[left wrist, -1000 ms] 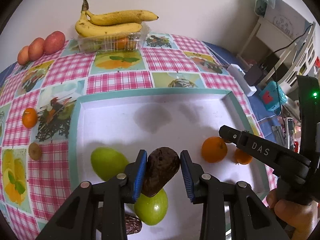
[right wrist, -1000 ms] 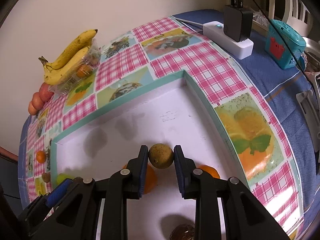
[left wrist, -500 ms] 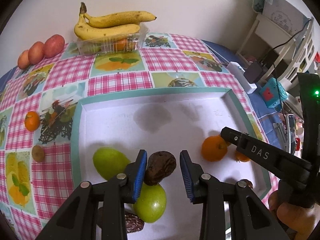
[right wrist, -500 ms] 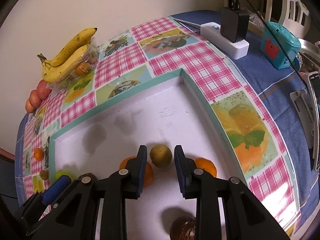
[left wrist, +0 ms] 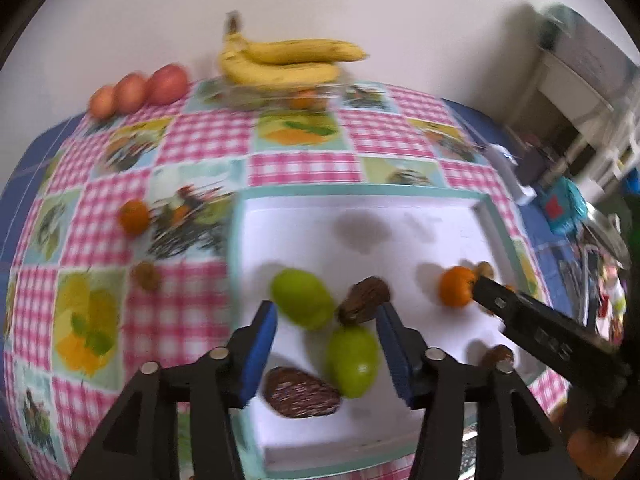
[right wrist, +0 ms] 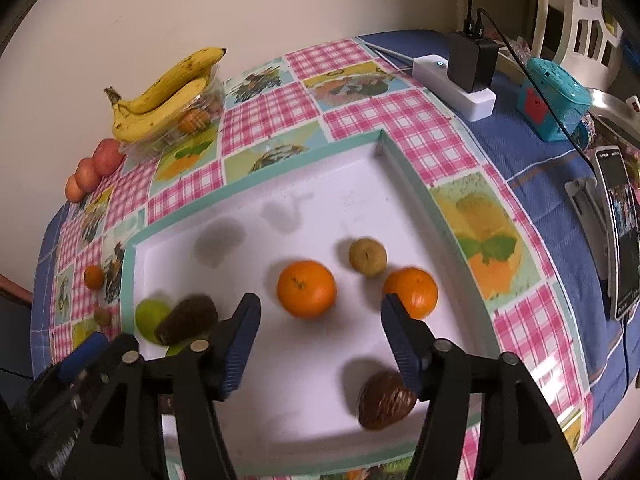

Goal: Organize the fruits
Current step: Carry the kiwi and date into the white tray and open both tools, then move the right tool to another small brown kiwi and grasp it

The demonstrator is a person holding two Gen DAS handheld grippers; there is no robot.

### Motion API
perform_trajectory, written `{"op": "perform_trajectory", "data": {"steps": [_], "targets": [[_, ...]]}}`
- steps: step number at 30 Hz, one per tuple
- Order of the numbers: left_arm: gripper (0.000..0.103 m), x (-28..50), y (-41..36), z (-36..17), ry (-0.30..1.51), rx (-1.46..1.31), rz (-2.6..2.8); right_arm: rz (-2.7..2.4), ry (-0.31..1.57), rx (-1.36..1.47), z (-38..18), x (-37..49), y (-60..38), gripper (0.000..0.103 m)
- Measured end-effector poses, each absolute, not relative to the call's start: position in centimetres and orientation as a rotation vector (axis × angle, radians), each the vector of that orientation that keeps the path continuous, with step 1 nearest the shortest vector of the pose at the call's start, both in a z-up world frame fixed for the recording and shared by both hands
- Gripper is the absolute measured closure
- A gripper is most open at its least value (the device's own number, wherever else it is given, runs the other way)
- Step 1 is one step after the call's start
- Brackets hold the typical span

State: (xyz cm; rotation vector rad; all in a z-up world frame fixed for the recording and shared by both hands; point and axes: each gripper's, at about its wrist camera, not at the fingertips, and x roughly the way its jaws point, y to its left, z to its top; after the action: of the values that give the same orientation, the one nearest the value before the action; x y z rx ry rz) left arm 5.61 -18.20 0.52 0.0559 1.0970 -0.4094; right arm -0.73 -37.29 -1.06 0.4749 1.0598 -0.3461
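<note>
No readable writing can be made out right now; the lettering on the right gripper's arm, seen in the left wrist view, is too blurred.

Compared with a second ago, both tongs are spread wide and nothing is held. The left gripper (left wrist: 326, 354) had a dark brown avocado (left wrist: 363, 301) pinched; now that fruit is lying on the white tray (left wrist: 400, 216), touching two green fruits: one (left wrist: 303, 298) just to its left, the other (left wrist: 352, 360) nearer the camera. A second dark, rough-skinned fruit (left wrist: 300, 392) is seen closest to the camera, between the blue pads (left wrist: 260, 354). The left view is also tilted and motion-blurred.

The right gripper (right wrist: 320, 338) had a small yellow-brown fruit (right wrist: 367, 257) squeezed; it's now sitting free on the tray (right wrist: 384, 168), beyond the fingertips. It is flanked by two oranges: one (right wrist: 306, 289) between the open jaws, the other (right wrist: 410, 293) just past the right fingertip. A brown rough fruit (right wrist: 386, 400) is partly hidden under the right finger. Part of a hand (left wrist: 592, 450) is glimpsed at the lower right of the left view.

Farther out on the checked tablecloth (right wrist: 360, 92), a small orange (left wrist: 134, 216) and a brownish fruit (left wrist: 146, 277) are left outside the tray. At the wall, bananas (right wrist: 160, 96) are piled on a clear box, with three reddish fruits (left wrist: 138, 90) beside them. A white power strip (right wrist: 454, 84) with a black charger is seen far right.
</note>
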Motion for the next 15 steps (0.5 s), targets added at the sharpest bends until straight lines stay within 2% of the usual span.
{"op": "perform_trajectory", "data": {"steps": [1, 7, 10, 13, 15], "targets": [[0.032, 5.8, -17.7, 0.3, 1.104, 0.047, -0.381, -0.345, 1.064, 0.467, -1.0, -0.8, -37.0, 0.037], [0.011, 6.3, -14.1, -0.9, 1.15, 0.017, -0.234, -0.349, 1.078, 0.417, -0.7, -1.5, -35.6, 0.035], [0.006, 6.6, -12.3, -1.3, 1.167, -0.015, -0.18, -0.331, 1.084, 0.399, -0.7, -1.7, -34.7, 0.034], [0.0, 6.8, -10.5, -1.5, 1.172, -0.061, -0.134, -0.328, 1.087, 0.375, -0.6, -1.6, -33.9, 0.021], [0.0, 6.8, -9.5, -1.5, 1.167, -0.081, -0.115, -0.318, 1.085, 0.361, -0.5, -1.6, -33.4, 0.021]]}}
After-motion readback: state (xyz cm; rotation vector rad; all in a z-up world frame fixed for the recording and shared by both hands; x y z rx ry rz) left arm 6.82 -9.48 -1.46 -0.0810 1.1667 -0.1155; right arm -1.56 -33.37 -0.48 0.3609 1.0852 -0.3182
